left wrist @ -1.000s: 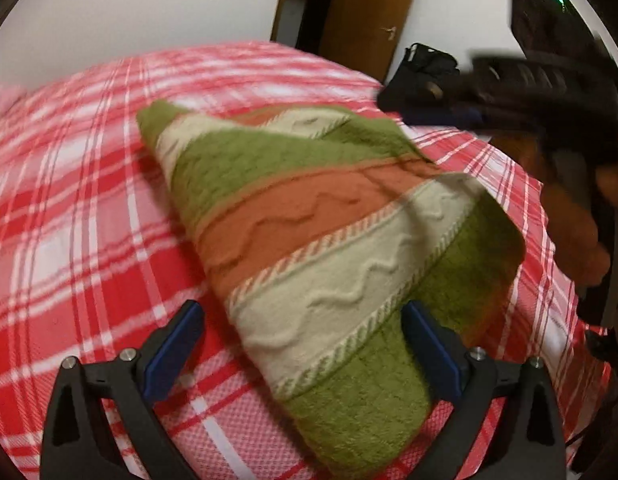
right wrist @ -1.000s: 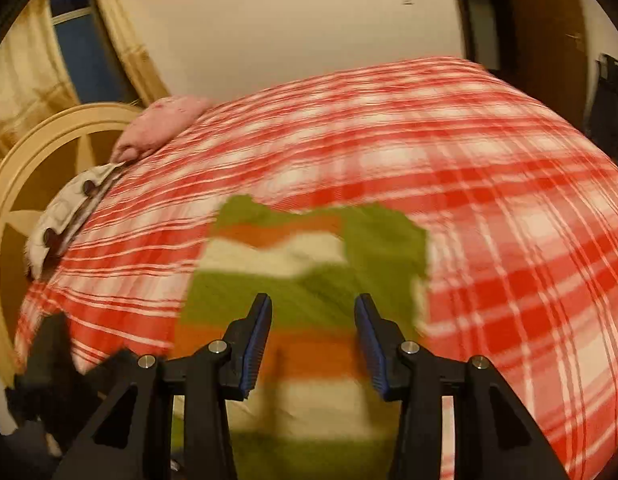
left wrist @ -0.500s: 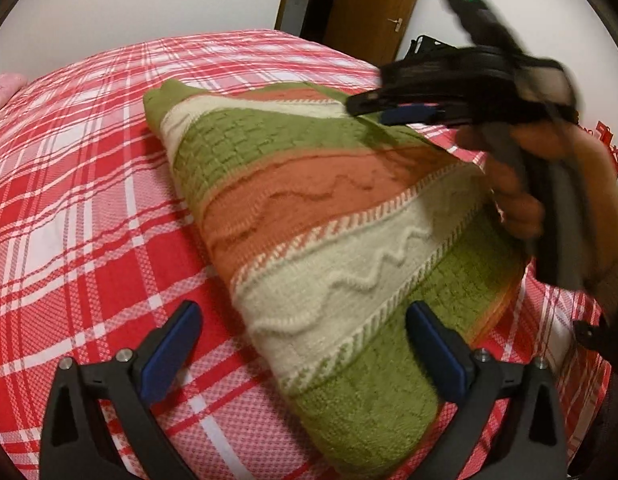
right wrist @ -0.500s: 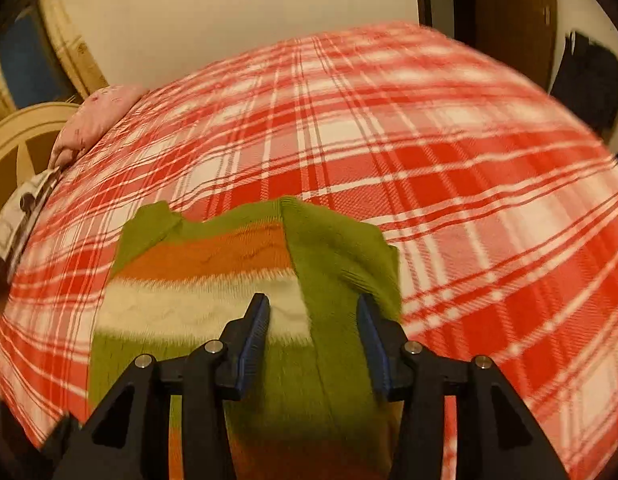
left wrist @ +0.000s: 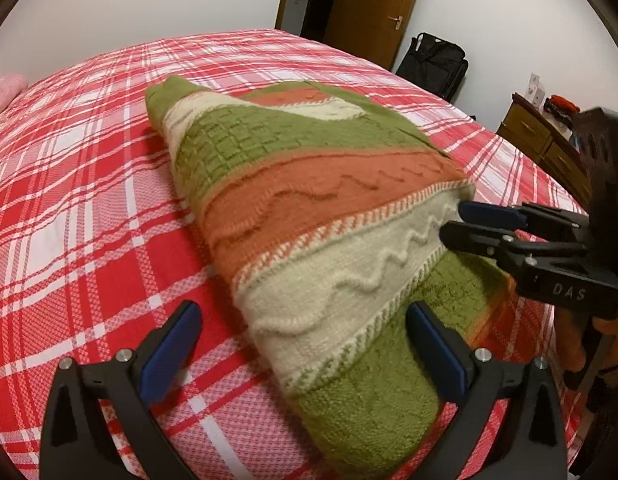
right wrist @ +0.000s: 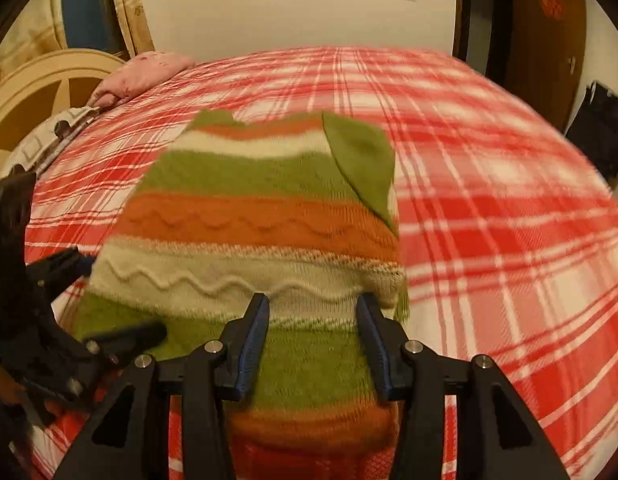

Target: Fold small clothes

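A knitted sweater (left wrist: 309, 208) striped green, orange and cream lies folded on the red plaid bed (left wrist: 89, 168). My left gripper (left wrist: 301, 344) is open wide, its fingers (left wrist: 169, 348) low on either side of the sweater's near green end. My right gripper (left wrist: 455, 222) reaches in from the right, its tips at the sweater's right edge on the cream stripe. In the right wrist view the right gripper (right wrist: 313, 312) stands open over the sweater (right wrist: 261, 216), nothing pinched. A green sleeve (right wrist: 361, 160) lies folded over the far right corner. The left gripper (right wrist: 109, 296) shows at the left edge.
A pink pillow (right wrist: 141, 76) and a patterned cloth (right wrist: 49, 140) lie by the cream headboard (right wrist: 37, 88). Past the bed's far side are a wooden door (left wrist: 373, 4), a black bag (left wrist: 433, 64) and a wooden dresser (left wrist: 549, 140). Bare bedspread surrounds the sweater.
My right gripper has come down from above the sweater's far part to its right edge at the cream stripe. The left gripper and the sweater have stayed put.
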`<control>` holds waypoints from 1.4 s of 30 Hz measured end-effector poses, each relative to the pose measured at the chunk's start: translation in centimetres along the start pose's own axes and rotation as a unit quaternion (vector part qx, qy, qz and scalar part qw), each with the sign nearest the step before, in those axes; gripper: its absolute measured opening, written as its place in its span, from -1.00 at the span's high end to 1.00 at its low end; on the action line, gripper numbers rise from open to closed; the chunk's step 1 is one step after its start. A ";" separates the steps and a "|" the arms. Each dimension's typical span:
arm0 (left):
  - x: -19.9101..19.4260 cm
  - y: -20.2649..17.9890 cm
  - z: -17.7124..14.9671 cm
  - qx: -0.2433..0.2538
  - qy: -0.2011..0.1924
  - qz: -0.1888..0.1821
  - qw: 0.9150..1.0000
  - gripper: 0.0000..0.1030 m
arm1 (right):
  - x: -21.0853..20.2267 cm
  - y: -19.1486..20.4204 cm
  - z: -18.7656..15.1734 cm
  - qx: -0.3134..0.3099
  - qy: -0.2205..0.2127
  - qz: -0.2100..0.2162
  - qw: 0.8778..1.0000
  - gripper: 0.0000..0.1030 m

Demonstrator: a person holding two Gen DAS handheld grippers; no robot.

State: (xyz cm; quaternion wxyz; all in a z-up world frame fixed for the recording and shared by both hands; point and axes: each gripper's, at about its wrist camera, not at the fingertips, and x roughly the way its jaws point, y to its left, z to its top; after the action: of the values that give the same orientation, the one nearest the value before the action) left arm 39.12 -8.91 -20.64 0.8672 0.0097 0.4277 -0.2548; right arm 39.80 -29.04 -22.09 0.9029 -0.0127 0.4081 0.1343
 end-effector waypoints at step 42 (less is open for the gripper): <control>-0.3 1.0 1.0 -0.054 0.005 0.022 0.998 -1.00 | 4.5 -9.0 9.9 0.120 -0.003 0.051 0.991 0.02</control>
State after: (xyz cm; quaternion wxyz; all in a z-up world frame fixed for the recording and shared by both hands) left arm 40.19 -8.15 -20.01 0.8698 -0.0269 0.4447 -0.2120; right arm 52.20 -35.40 -19.58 0.8910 0.1170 0.4188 0.1303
